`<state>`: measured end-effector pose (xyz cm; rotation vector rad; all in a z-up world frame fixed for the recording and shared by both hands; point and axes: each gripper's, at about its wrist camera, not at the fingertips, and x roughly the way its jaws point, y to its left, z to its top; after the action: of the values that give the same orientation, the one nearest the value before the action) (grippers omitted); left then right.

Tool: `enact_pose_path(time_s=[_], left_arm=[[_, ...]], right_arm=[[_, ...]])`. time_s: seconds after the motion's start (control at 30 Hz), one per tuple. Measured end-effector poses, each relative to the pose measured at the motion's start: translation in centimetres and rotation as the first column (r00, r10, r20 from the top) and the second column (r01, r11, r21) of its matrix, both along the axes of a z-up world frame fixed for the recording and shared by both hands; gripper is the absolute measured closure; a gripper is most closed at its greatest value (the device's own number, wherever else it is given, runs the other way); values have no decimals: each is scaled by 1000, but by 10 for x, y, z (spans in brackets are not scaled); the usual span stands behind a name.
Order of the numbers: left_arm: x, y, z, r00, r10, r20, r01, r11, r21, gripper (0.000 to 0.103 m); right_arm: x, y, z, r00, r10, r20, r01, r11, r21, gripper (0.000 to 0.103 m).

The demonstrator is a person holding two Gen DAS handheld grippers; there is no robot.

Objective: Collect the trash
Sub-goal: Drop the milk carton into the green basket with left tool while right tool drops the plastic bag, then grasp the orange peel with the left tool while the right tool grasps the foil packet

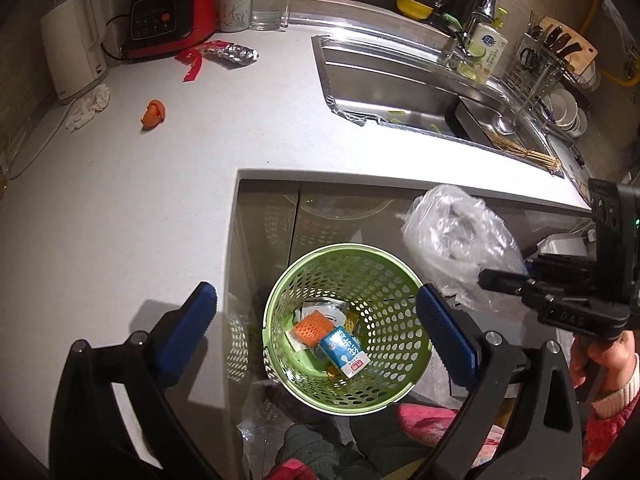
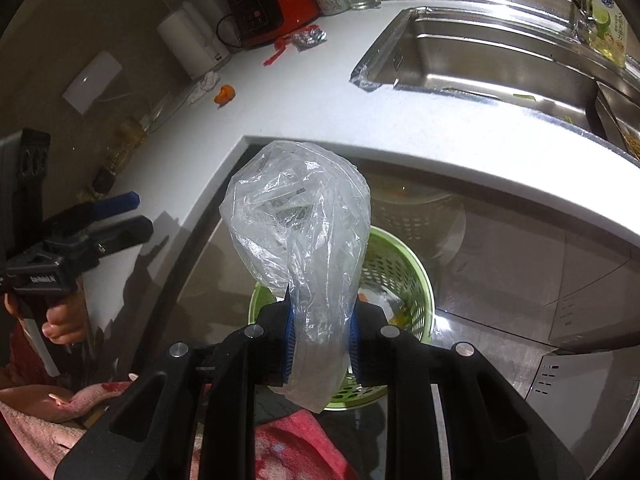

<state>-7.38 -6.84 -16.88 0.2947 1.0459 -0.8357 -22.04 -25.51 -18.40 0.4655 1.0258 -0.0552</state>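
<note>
I have the right gripper (image 2: 320, 346) with its jaws pinched tight on the neck of a crumpled clear plastic bag (image 2: 298, 216), so the puffed body stands free above the pads; I hold it over the green perforated plastic bin (image 1: 347, 330) on the floor below the desk edge, presumably so it falls straight in when I let go; the bag is directly above the bin's near rim in the right wrist view. My left gripper (image 1: 316, 314) hangs just left of it with jaws spread wide and nothing between them, straddling the bin mouth in its own view, probably waiting its turn. Inside the bin I count one orange foam net (image 1: 311, 326) and one blue-and-white carton (image 1: 345, 350), plus scraps I cannot separate. On the white desk (image 1: 160, 184) at the far left I count four pieces left: one orange eggshell half (image 1: 153, 113), one crumpled white tissue (image 1: 89, 106), one red wrapper strip (image 1: 192, 65), one silver foil packet (image 1: 236, 55). I judge the collecting roughly half done.
</note>
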Motion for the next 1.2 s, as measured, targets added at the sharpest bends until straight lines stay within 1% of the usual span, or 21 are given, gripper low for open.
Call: enact_pose_path(time_s=[0.1,0.17,0.23,0.33,0.4,0.5,0.6,0.7,0.9,1.03,1.2], left_arm=[[3,4,-1,1000,11,2,-11,1000,5,8],[3,7,-2,1000,15,10,-16,1000,13,8],[4,9,-3,1000,21,12,-21,1000,16,8],[6,13,-4,999,33,7,-33,999,15,8],[9,16,-6,999,39,1,-39,999,15,8],[10,17,-7,999,50,1,-50,999,18,8],[12,19,-8,998,59,6,-59,998,23,8],[14,21,-7,998,69,13,-69,997,24,8],[30,28,-1,992,118,43,-119,993,23,8],[49,35,2,984,166,59,-168,986,24,8],[74,35,6,973,211,89,-214,977,23,8]], right_arm=[[5,12,-16,998,34,-45,-35,999,-11,80],[9,19,-27,996,50,-78,-51,998,-22,75],[13,24,-36,992,58,-108,-62,998,-30,57],[16,27,-43,989,62,-131,-67,997,-38,42],[17,28,-42,990,61,-131,-67,997,-42,36],[20,29,-35,991,57,-118,-64,997,-53,33],[23,28,-26,994,39,-102,-46,997,-67,22],[23,25,-15,996,25,-80,-31,996,-80,19],[29,20,18,1000,-16,-6,15,993,-121,3],[36,12,42,998,-28,53,34,992,-126,2],[51,0,62,994,-34,101,47,990,-135,2]])
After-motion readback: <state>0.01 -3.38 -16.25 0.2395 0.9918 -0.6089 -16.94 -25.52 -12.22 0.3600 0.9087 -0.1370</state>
